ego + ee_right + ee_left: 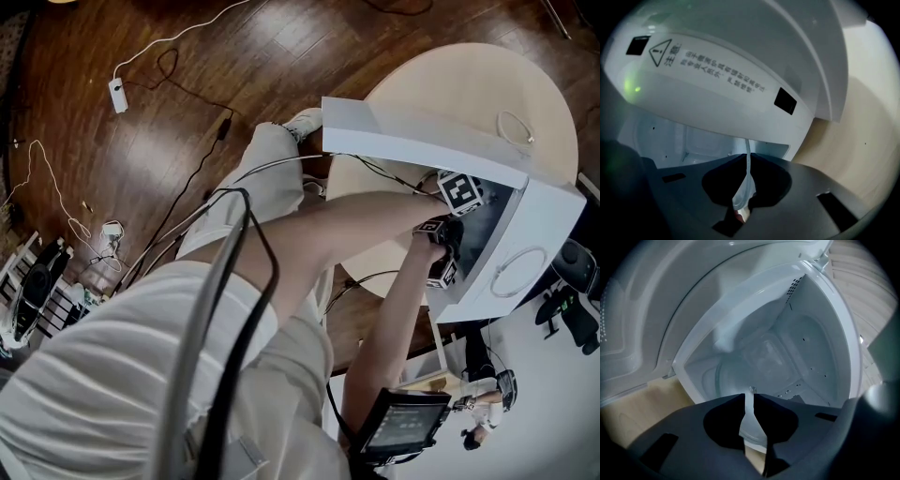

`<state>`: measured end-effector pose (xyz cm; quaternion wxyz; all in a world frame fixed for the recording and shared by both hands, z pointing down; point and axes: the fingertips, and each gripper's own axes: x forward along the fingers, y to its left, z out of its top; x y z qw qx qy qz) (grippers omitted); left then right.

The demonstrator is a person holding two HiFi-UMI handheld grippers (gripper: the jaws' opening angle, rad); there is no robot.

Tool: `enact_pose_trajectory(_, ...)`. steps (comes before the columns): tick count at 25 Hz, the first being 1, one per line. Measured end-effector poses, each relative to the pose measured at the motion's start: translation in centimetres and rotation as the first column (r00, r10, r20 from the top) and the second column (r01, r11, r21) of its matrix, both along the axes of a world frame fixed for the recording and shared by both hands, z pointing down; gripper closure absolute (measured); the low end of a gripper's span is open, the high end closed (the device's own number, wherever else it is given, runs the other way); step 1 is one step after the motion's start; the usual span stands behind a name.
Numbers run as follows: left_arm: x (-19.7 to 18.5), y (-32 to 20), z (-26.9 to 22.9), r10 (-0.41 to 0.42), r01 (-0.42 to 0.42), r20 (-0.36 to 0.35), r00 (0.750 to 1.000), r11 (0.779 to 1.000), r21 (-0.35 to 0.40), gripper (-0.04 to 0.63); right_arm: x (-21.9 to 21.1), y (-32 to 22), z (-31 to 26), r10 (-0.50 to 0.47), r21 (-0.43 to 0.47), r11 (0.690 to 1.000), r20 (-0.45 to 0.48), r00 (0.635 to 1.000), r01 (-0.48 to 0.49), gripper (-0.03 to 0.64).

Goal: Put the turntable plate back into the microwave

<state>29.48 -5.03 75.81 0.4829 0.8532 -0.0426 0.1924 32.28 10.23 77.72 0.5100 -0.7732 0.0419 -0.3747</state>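
Head view: forearms (366,214) outstretched toward microwave (548,216)

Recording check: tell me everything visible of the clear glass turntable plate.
The clear glass turntable plate is thin and translucent, seen mostly edge-on. The left gripper and right gripper each pinch its rim between nearly closed jaws. It reaches into the open white microwave's cavity, its curved far edge faintly visible inside. Whether it touches the cavity floor cannot be told.
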Motion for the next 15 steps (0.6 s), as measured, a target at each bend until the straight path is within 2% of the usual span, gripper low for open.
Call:
enact_pose_trajectory(4, 0.3, -0.4, -1.2, -0.007, 0.007, -0.027, 1.0, 1.0, 0.03, 0.551, 0.3, 0.0, -0.7, 0.036, 0.056, 0.998, -0.023, 0.999, -0.035, 0.588)
enact_pose_trajectory(7, 0.7, -0.3, -1.5, -0.011, 0.012, -0.038, 0.999, 1.0, 0.022, 0.551, 0.5, 0.2, -1.0, 0.053, 0.069, 0.996, -0.032, 0.998, -0.051, 0.588)
enact_pose_trajectory(13, 0.3, -0.8, -0.5, -0.027, 0.026, 0.012, 1.0, 0.999, 0.039, 0.551, 0.6, 0.5, -0.6, 0.042, 0.05, 0.998, -0.039, 0.998, -0.04, 0.586)
enact_pose_trajectory(15, -0.2, -1.2, 0.1, -0.042, 0.039, 0.044, 0.998, 0.998, 0.056, 0.551, 0.5, 0.1, -0.5, 0.002, 0.032, 0.999, -0.04, 0.999, 0.0, 0.586)
